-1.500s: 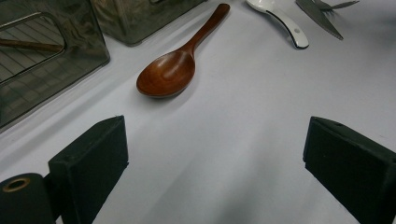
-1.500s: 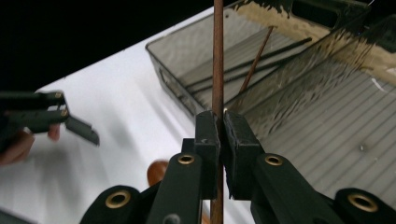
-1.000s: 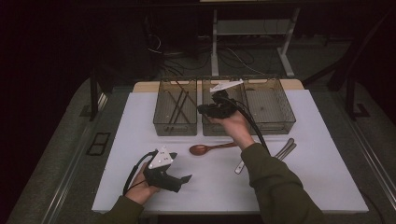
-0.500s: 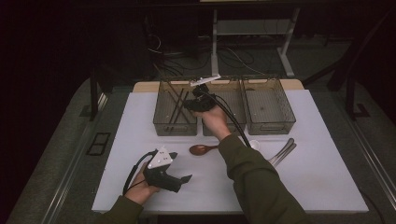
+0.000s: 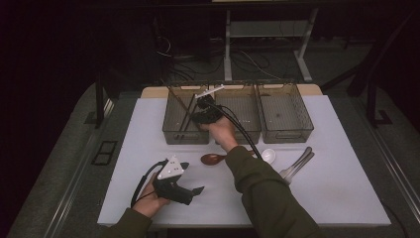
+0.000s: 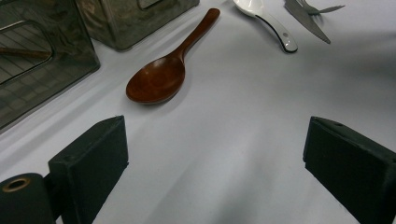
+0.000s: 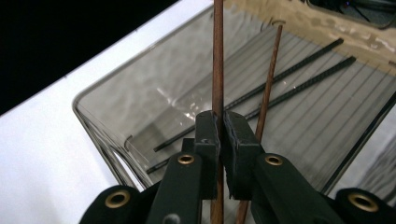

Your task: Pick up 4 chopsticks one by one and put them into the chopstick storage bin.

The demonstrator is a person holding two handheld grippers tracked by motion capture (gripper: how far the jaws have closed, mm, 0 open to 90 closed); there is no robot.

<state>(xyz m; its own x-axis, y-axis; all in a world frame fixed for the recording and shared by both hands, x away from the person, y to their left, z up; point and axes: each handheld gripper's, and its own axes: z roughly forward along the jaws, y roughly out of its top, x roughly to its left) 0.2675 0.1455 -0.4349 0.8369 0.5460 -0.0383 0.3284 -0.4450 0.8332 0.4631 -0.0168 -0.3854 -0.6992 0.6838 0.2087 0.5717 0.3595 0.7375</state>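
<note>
Since a second ago the right gripper (image 5: pixel 202 101) has travelled leftward from the middle bin (image 5: pixel 241 130) to the left bin (image 5: pixel 174 124), while the left gripper (image 5: pixel 194 190) has kept its place near the front edge of the surface (image 5: pixel 346 198). In the right gripper view the jaws are pinched tight on a brown chopstick (image 7: pixel 217 60), which stands nearly upright over the left bin; a second brown chopstick (image 7: pixel 267 88) leans just beside it, and two black chopsticks (image 7: pixel 299 70) lie flat on the bin's ribbed floor. The left gripper's jaws stand wide apart with nothing between them, low over the white surface.

Three clear bins sit in a row at the far side, the right bin (image 5: pixel 302 130) last. In front of them lie a wooden spoon (image 5: pixel 212 158), a white spoon (image 5: pixel 268 155) and some metal cutlery (image 5: pixel 297 163). Beyond the surface the room is dark: cables (image 5: pixel 247 62) trail on the floor around a pale metal stand (image 5: pixel 228 49).
</note>
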